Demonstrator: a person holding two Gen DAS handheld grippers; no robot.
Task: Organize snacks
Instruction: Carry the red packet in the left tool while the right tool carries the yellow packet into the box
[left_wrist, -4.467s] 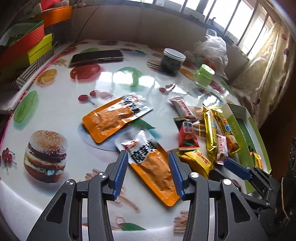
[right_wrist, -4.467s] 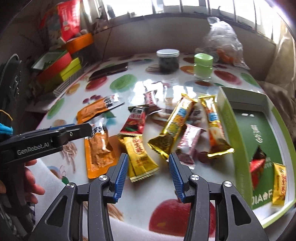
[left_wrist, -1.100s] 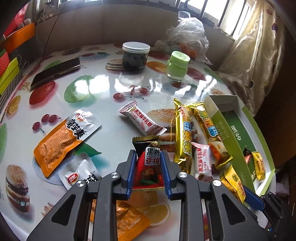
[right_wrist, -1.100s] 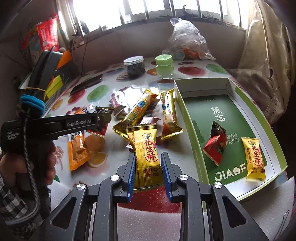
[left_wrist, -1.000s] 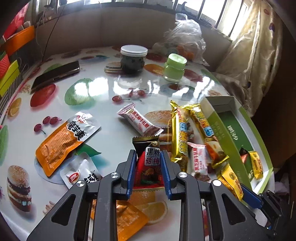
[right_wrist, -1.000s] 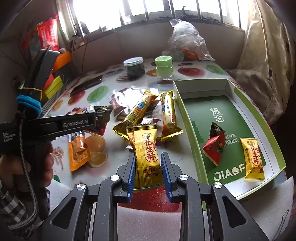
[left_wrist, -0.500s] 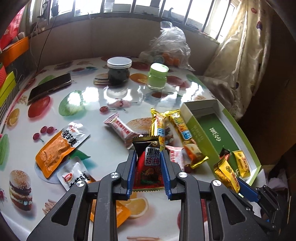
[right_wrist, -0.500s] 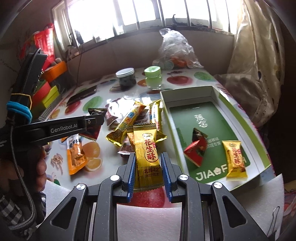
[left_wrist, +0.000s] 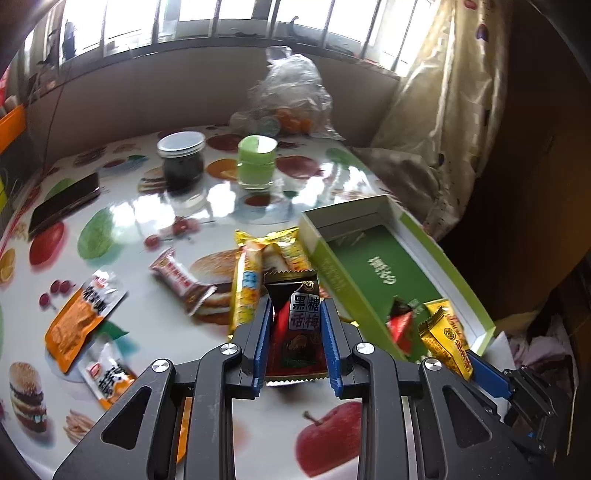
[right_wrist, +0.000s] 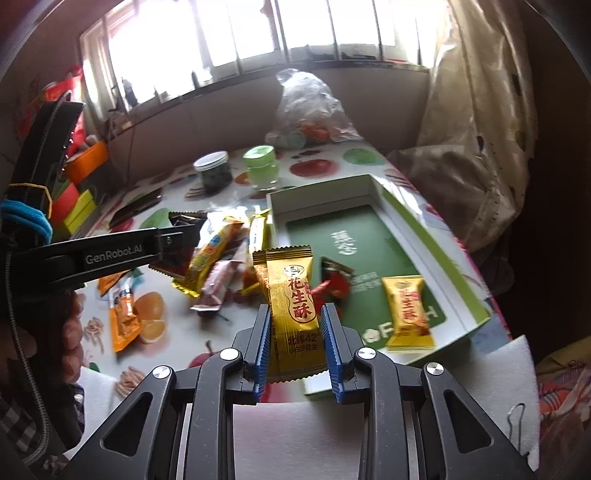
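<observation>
The left gripper (left_wrist: 295, 325) is clenched on a dark red-and-black plum candy packet (left_wrist: 297, 328), its blue pads pressing the packet's two long edges, and the packet hangs clear of the table. The right gripper (right_wrist: 295, 332) is clamped the same way on a gold peanut candy packet (right_wrist: 293, 314), held upright above the near edge of the table with a second gold wrapper edge showing just behind it. Just beyond both held packets lies the green tray box (right_wrist: 402, 206), a shallow open box with white walls and a green floor bearing white lettering; inside it, toward its near end, rest a red-and-black candy (right_wrist: 334, 282) and a gold candy (right_wrist: 406, 310), apart from each other, and the rest of the floor is bare. To the left of the box, on the fruit-printed table (left_wrist: 184, 332), loose snacks lie in a heap touching one another: long gold bars (left_wrist: 245, 291), a pink-and-white bar (left_wrist: 181, 280) and, well apart further left, orange pouches (left_wrist: 75, 317). At the far side of the table stand a dark jar with a white lid (left_wrist: 181, 160) and a pale green jar (left_wrist: 256, 162), both lidded and upright, near each other; the contents of the dark jar cannot be made out. Behind them sits a knotted clear plastic bag (left_wrist: 291, 99) holding orange and pale round items.
</observation>
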